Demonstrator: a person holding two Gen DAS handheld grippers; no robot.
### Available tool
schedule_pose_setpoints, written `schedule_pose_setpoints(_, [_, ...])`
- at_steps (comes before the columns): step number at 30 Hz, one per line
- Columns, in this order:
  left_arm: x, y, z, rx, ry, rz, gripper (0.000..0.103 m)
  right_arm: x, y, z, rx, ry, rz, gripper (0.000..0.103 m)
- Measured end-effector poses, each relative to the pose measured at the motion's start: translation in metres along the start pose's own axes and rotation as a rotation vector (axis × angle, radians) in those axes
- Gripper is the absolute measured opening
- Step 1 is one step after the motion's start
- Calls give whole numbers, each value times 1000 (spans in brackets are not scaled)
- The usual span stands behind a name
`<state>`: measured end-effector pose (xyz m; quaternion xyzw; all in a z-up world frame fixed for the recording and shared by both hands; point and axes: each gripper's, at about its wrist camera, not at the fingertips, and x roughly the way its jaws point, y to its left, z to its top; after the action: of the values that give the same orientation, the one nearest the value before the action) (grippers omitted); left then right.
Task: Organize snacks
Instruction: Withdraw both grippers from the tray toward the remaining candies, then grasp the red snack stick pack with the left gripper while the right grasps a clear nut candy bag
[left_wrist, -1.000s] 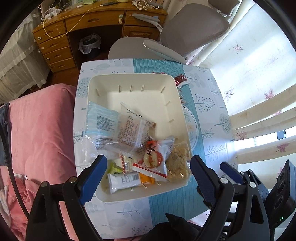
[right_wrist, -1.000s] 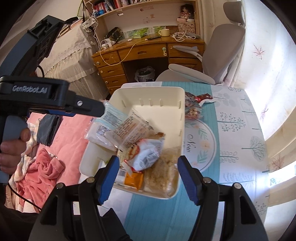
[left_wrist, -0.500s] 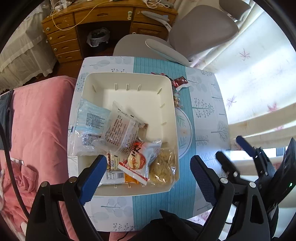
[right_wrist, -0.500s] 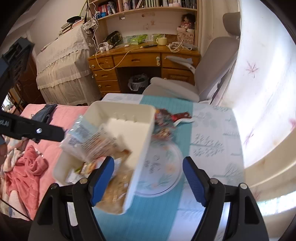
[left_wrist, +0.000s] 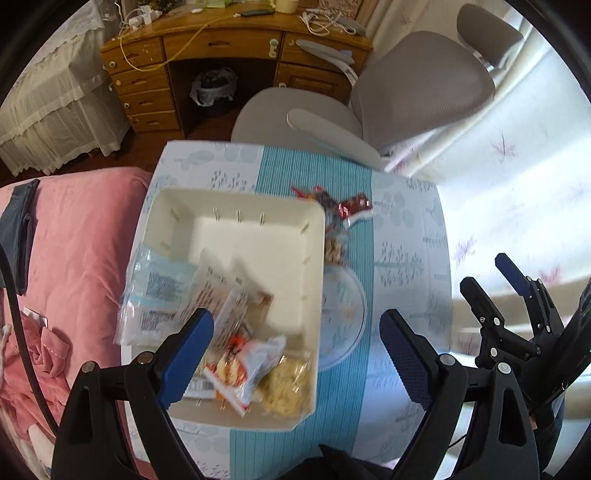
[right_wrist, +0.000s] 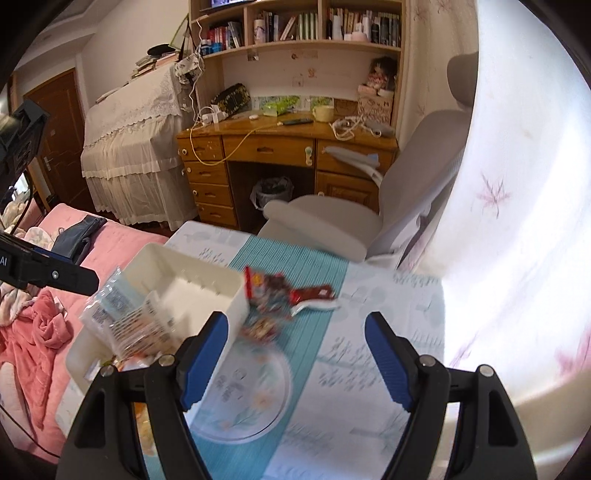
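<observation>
Left gripper (left_wrist: 295, 354): jaws spread wide, holding nothing. Right gripper (right_wrist: 297, 354): jaws likewise wide apart, empty. The white rectangular plastic bin (left_wrist: 258, 225) lies ahead of the left fingers, with assorted packaged snacks (left_wrist: 236, 332) piled at its near end. Loose red-wrapped snack packets (right_wrist: 284, 295) lie on the patterned blue tablecloth (right_wrist: 369, 332) ahead of the right fingers, just beside the bin

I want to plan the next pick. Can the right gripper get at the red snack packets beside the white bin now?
Probably yes. The right gripper is open, the red snack packets lie uncovered on the table just ahead, with only the white bin alongside.
</observation>
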<state>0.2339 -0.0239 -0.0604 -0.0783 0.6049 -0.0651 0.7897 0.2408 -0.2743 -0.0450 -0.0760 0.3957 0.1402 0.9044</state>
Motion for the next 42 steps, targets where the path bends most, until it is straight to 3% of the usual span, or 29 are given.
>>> schedule_pose_setpoints(10, [13,-23,44,-58,-31,45,91,21,-33,22,-77,-54,42,78])
schedule_pose_setpoints(19, [31,-37,76,5,-15,90,91,48,-27,1,-127,-29,106,78])
schedule_pose_setpoints(29, [92,-53,104,125,89,111,91,86,-2,-28,-244,-6,176,78])
schedule_pose_setpoints(37, [159,-73,133,260,182,192,91,132,24,-51,-334,31,205,78])
schedule_pose_setpoints(42, [204,-79,146,284,271,233,91,156,34,-60,-382,30,200,78])
